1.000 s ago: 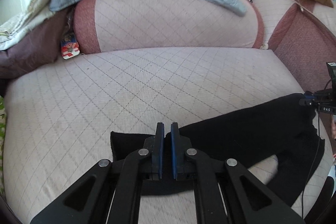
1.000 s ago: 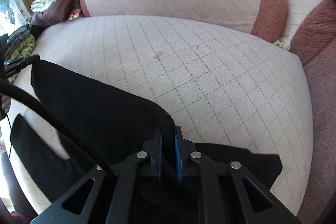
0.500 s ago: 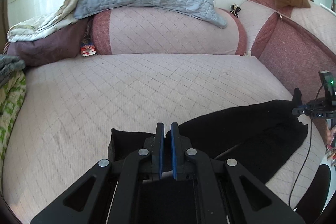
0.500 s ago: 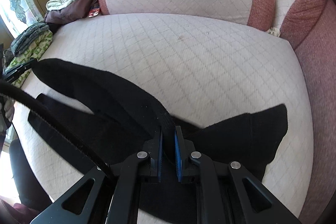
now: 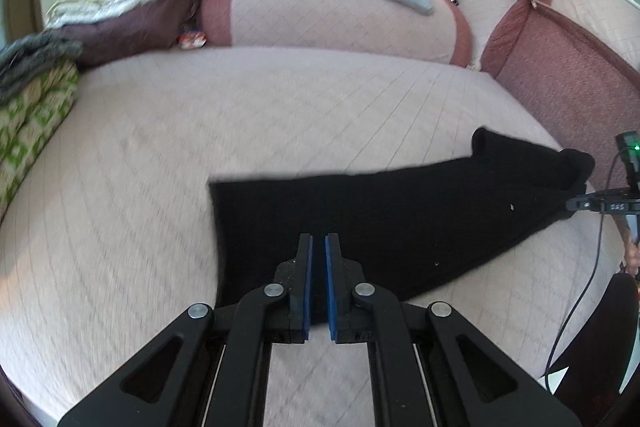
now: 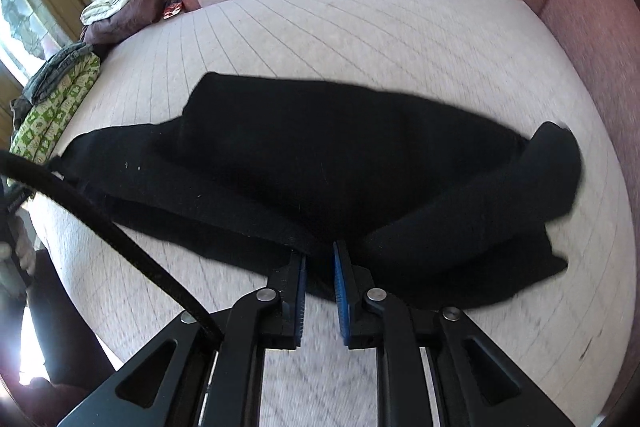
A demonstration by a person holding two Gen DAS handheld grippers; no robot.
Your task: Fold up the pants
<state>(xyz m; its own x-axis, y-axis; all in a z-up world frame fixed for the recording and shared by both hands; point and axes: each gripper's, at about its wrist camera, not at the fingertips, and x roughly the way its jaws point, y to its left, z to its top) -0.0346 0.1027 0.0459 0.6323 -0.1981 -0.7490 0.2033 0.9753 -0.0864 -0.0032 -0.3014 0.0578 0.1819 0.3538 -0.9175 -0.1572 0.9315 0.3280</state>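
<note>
Quilted pink sofa seat [image 5: 280,115] is filling both views, with green patterned bedding [image 5: 32,123] lying at nine o'clock. Black pants [image 5: 400,219] are lying folded across its middle. At six o'clock the left gripper [image 5: 316,243] is clenching a pants edge. The right gripper [image 6: 320,255] is releasing, its jaws opening around the black fabric [image 6: 320,163], pads no longer pressing.

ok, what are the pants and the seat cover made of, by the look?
Pants: soft matte black cloth, maybe knit or fleece; it drapes in rounded folds, shows no sheen and holds pale lint specks.
Seat cover: pale pink quilted fabric, matte; stitched diamond grid across it.
</note>
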